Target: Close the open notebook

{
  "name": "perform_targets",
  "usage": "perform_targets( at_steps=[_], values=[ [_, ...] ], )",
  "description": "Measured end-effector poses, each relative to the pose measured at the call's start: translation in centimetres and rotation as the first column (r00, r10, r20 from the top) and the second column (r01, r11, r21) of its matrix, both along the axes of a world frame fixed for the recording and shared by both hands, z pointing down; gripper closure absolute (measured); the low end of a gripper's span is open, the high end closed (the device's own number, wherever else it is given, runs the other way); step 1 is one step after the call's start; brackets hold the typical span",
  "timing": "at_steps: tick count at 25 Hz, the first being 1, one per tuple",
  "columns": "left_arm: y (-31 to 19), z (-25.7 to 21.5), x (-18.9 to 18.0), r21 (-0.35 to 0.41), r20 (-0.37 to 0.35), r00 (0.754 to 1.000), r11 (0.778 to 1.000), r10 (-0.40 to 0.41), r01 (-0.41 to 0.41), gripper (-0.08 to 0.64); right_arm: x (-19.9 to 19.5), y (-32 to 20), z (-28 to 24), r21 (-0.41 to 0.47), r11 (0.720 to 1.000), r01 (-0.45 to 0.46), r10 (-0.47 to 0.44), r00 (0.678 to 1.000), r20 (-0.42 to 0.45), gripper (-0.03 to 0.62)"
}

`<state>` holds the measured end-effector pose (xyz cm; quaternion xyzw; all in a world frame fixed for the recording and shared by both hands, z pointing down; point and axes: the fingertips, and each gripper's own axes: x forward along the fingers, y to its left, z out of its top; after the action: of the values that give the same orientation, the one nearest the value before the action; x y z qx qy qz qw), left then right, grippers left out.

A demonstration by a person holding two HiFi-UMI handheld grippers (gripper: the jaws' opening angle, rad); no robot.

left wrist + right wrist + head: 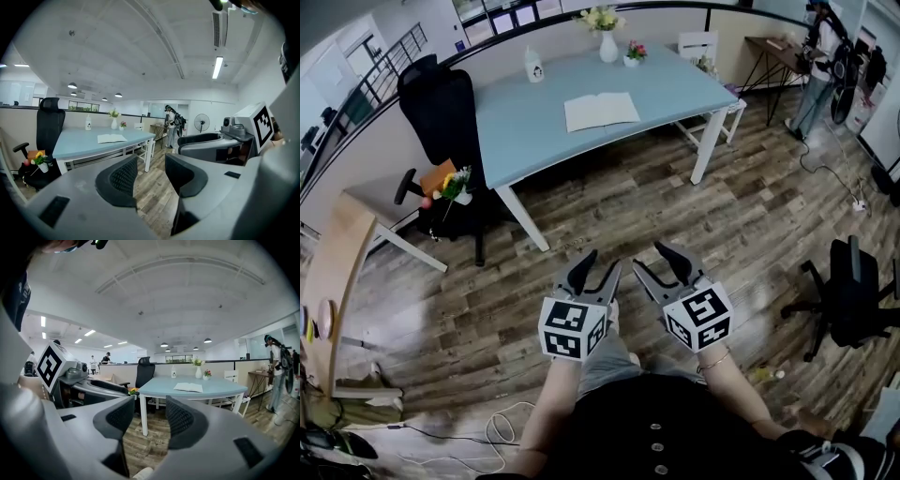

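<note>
The left gripper (598, 270) and right gripper (660, 266) are held side by side just before the person's waist, pointing forward and slightly down, jaws released with nothing between them. The open notebook (601, 111) lies flat mid-bench (534, 131), well ahead. Bare wooden floor (609, 206) lies between; a black chair (441, 112) stands at the bench's left.

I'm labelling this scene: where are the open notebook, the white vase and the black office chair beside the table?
open notebook (601, 111), head view, on the middle of its pages.
white vase (608, 49), head view, on its body.
black office chair (441, 112), head view, on its backrest.
</note>
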<state>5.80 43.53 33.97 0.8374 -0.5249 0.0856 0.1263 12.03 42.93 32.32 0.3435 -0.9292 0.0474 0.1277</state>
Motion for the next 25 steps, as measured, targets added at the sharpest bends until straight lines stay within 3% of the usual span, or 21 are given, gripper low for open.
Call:
perform_targets(
  at_steps=[8, 25],
  values=[
    [-4.0, 0.9, -0.7, -0.016, 0.004, 1.000, 1.000, 0.021, -0.021, 0.396, -1.0, -3.5, 0.6, -0.007, 1.000, 0.001, -0.001, 1.000, 0.014, 0.393],
    [-19.0, 0.6, -5.3, -0.016, -0.001, 0.997, 0.997, 0.072, -0.072, 0.396, -5.7, -19.0, 0.1, -0.009, 1.000, -0.025, 0.026, 0.999, 0.020, 0.394]
  ],
)
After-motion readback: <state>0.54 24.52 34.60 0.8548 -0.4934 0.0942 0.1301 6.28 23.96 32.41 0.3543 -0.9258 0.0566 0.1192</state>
